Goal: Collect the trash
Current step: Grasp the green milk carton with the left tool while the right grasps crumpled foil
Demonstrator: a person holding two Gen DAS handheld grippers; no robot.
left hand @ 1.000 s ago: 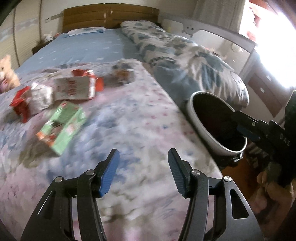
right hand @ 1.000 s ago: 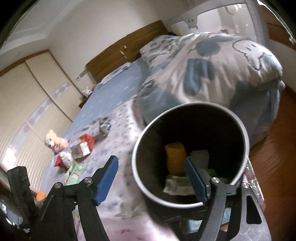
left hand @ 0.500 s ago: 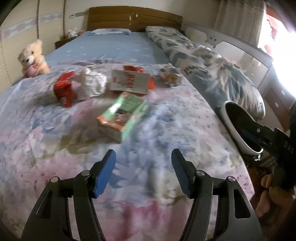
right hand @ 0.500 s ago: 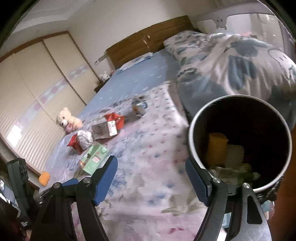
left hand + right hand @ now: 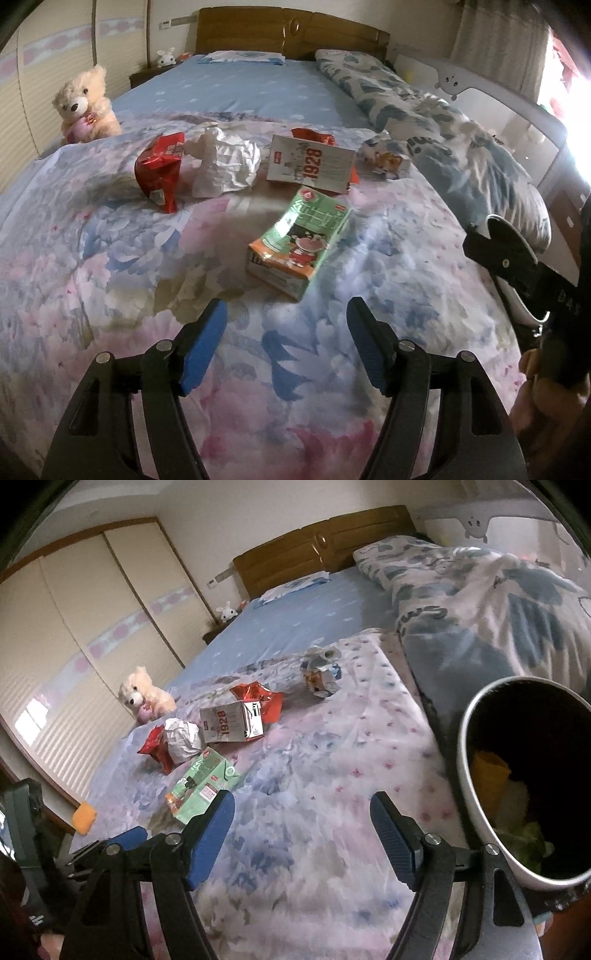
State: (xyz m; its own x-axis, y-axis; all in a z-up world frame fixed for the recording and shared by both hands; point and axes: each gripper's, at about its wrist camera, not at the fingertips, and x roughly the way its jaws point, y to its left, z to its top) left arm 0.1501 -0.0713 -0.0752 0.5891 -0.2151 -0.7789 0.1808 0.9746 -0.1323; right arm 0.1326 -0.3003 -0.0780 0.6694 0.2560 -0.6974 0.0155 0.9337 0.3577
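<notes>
A green milk carton (image 5: 301, 240) lies on the floral bedspread just ahead of my open, empty left gripper (image 5: 286, 345); it also shows in the right wrist view (image 5: 201, 786). Behind it lie a white "1928" carton (image 5: 312, 164), a red wrapper (image 5: 160, 171), crumpled white paper (image 5: 229, 164) and a crushed small carton (image 5: 386, 158). My right gripper (image 5: 301, 840) is open and empty above the bedspread. The trash bin (image 5: 476, 812) stands at the bed's right edge, holding several pieces of trash.
A teddy bear (image 5: 83, 107) sits at the bed's left side. A rolled patterned quilt (image 5: 436, 136) lies along the right. A second red wrapper (image 5: 258, 698) lies behind the 1928 carton. A wooden headboard (image 5: 291, 33) is at the far end.
My left gripper has swung left and come closer to the trash, now facing the green carton. My right gripper has turned left away from the bin, which has shifted to the right edge.
</notes>
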